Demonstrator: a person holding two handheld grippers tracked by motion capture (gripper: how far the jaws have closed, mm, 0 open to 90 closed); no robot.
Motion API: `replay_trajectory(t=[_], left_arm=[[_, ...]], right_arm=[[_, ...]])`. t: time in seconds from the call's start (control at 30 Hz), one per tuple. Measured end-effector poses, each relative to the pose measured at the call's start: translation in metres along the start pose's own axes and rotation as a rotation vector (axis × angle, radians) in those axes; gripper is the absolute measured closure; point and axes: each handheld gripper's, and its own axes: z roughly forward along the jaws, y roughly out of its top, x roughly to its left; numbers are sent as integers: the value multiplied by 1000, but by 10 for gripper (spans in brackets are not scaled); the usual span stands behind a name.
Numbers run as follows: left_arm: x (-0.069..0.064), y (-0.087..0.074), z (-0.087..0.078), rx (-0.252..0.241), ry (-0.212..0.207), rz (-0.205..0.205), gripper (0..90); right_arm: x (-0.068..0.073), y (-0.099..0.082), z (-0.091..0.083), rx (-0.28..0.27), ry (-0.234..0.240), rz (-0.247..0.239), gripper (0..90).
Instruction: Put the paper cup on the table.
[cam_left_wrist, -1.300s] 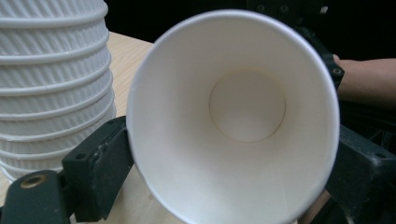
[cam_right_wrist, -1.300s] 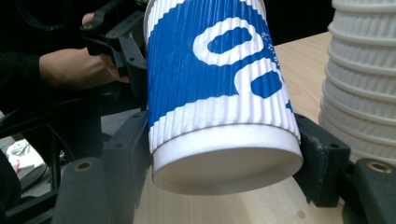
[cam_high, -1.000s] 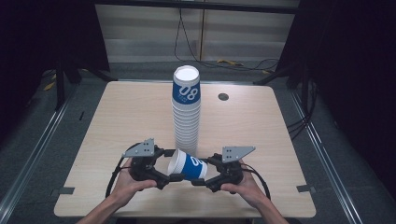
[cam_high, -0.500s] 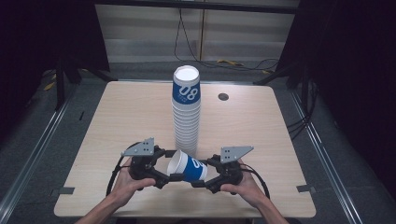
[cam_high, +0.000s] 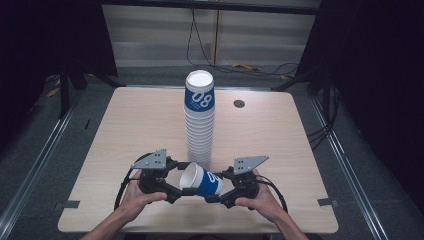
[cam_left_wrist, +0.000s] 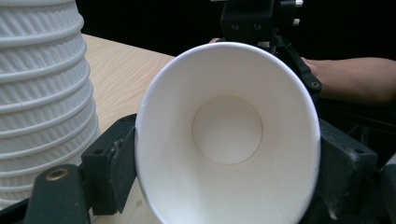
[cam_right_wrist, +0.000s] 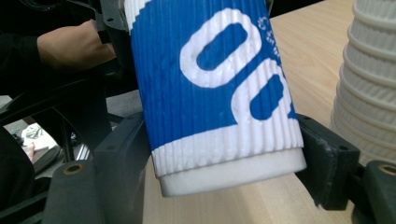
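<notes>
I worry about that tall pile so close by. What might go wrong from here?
The stack of cups stands right behind the held cup; a nudge from it or either claw might topple the stack. The right claw has just been opening around the cup's base, so the left claw, squeezing the rim, may soon carry it alone and could dent or drop it.

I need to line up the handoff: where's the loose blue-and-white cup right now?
In the high view the blue-and-white cup lies on its side between both grippers at the table's near edge, just in front of the cup stack.
</notes>
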Motion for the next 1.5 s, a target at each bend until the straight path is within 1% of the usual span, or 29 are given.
replay_trajectory(t=[0.1, 0.2, 0.3, 0.4, 0.5, 0.57, 0.67, 0.7, 0.73, 0.77, 0.87, 0.93, 1.0, 1.03, 1.13, 1.17, 1.27, 1.33, 1.4, 1.5], left_arm=[[-1, 1, -1, 1, 1, 1, 192], [-1, 1, -2, 12, 9, 2, 193], [-1, 5, -4, 15, 24, 13, 192], [0, 8, -8, 17, 41, 23, 192], [2, 7, -12, 37, 57, 14, 193], [2, 7, -16, 46, 69, 17, 193], [3, 7, -20, 66, 89, 16, 194], [5, 7, -22, 76, 92, 16, 194], [5, 7, -22, 76, 92, 16, 194], [6, 7, -23, 92, 105, 20, 194], [7, 5, -25, 106, 123, 25, 195], [7, 3, -27, 123, 140, 30, 194], [9, 3, -31, 125, 155, 25, 195], [10, 3, -33, 125, 164, 18, 195], [14, 4, -41, 124, 194, -6, 195], [15, 5, -44, 123, 204, -8, 196], [19, 6, -50, 141, 252, -4, 196], [23, 5, -53, 144, 268, -22, 196], [26, 4, -55, 152, 285, -29, 196], [32, 2, -59, 147, 311, -50, 195]], right_arm=[[-1, 0, 0, 10, -14, 17, 189], [-2, 0, -1, 19, -31, 30, 154], [-2, -1, -2, 43, -42, 32, 145], [-3, -1, -6, 46, -62, 39, 143], [-4, -1, -9, 56, -82, 42, 144], [-5, -2, -12, 66, -97, 46, 144], [-7, -6, -15, 75, -122, 59, 144], [-8, -8, -15, 79, -133, 61, 144], [-8, -9, -16, 80, -140, 67, 144], [-9, -9, -17, 80, -151, 68, 144], [-10, -10, -20, 70, -172, 75, 158], [-11, -10, -21, 80, -195, 76, 156], [-11, -12, -22, 71, -210, 84, 154], [-11, -13, -24, 75, -227, 86, 149], [-12, -14, -28, 69, -250, 91, 148], [-12, -14, -29, 69, -258, 90, 148], [-12, -14, -33, 76, -278, 87, 145], [-12, -14, -34, 79, -285, 88, 146], [-13, -15, -35, 86, -292, 92, 146], [-14, -15, -36, 87, -303, 95, 146]])
